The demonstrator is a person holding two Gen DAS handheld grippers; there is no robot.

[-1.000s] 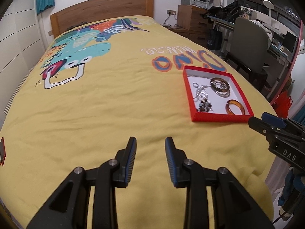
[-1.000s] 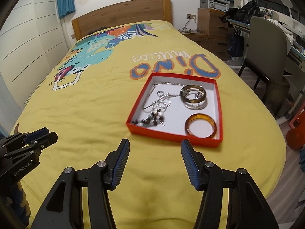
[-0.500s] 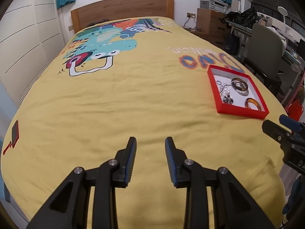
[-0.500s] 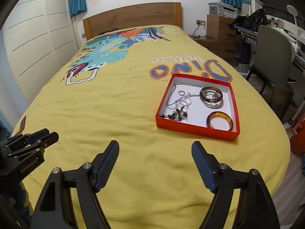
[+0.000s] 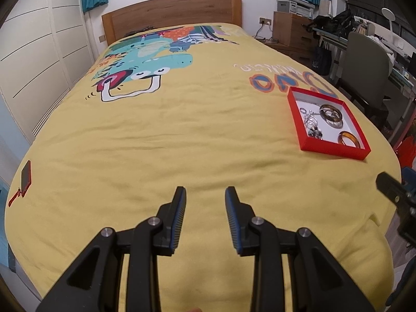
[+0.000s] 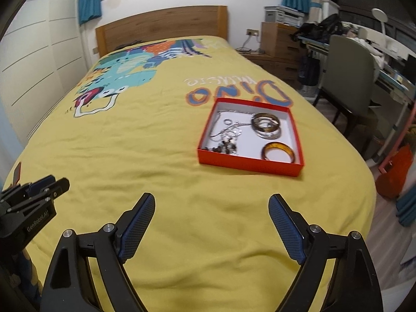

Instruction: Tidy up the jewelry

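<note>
A red tray with a white floor lies on the yellow bedspread, at the right in the left wrist view. It holds a brown bangle over a clear one, an amber bangle, silver chains and dark beads. My right gripper is wide open and empty, above the bed's near end, short of the tray. My left gripper is open with a narrow gap and empty, well left of the tray.
A red phone lies at the bed's left edge. A wooden headboard stands at the far end. A grey chair, a desk and a wooden dresser stand right of the bed. White wardrobe doors line the left.
Both grippers have pulled back from the tray, which now looks smaller and farther. The right jaws have opened much wider. The left jaws keep the same gap.
</note>
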